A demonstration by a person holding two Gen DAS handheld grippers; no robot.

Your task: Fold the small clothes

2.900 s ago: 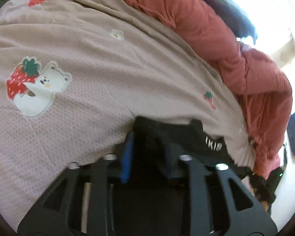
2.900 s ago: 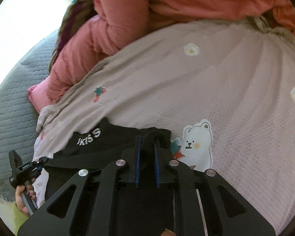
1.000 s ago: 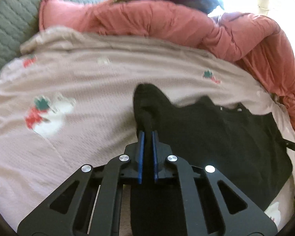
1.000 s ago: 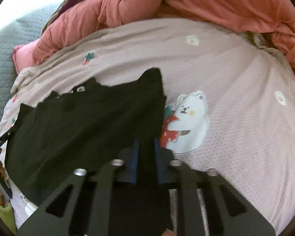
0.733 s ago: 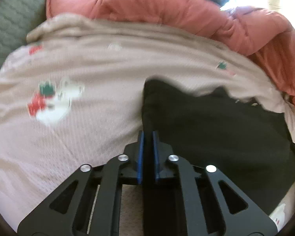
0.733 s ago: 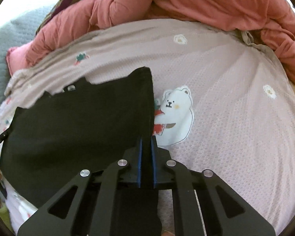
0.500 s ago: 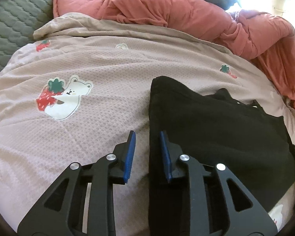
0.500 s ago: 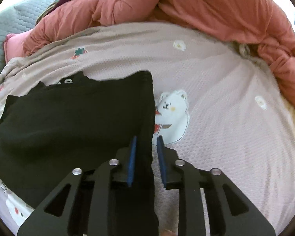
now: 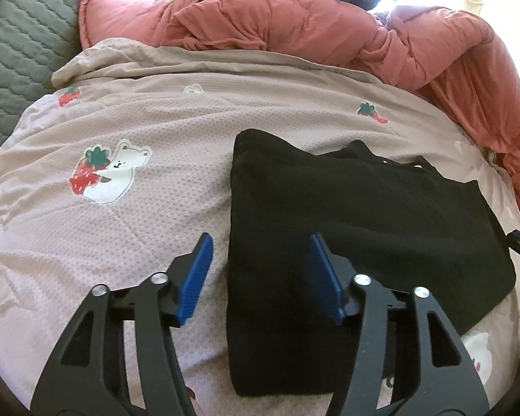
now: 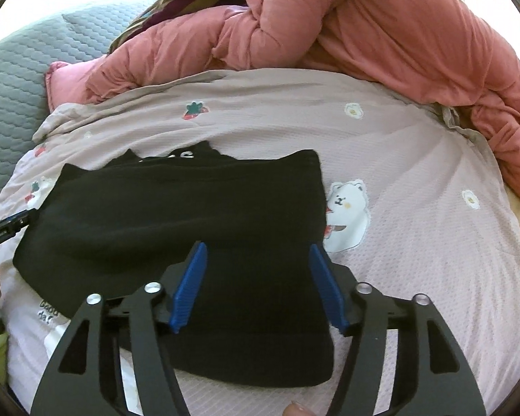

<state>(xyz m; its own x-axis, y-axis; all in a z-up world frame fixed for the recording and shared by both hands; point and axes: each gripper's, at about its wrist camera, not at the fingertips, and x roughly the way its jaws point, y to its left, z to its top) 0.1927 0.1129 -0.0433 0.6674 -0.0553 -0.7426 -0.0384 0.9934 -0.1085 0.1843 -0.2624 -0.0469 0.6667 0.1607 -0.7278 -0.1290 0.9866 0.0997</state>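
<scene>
One black garment (image 9: 346, 215); one pink printed blanket (image 9: 156, 215); one coral duvet (image 9: 294, 24); two grippers, left gripper (image 9: 260, 260) and right gripper (image 10: 258, 263); one grey quilted mattress (image 9: 20, 34), upper left.

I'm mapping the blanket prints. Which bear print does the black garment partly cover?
In the right wrist view, the bear print at the black garment's right edge; its strawberry side is hidden. The left-view bear lies fully clear.

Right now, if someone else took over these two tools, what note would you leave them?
Left tool: jaws opening, nothing gripped; the black garment's left edge lies between the pads.
Right tool: jaws opening, nothing gripped; it hangs over the garment's right edge.
Garment: lies flat on the pink blanket, one layer folded over, white lettering peeking out at the far edge.
Done: one fold laid.
Left: probably another fold; smooth it.
</scene>
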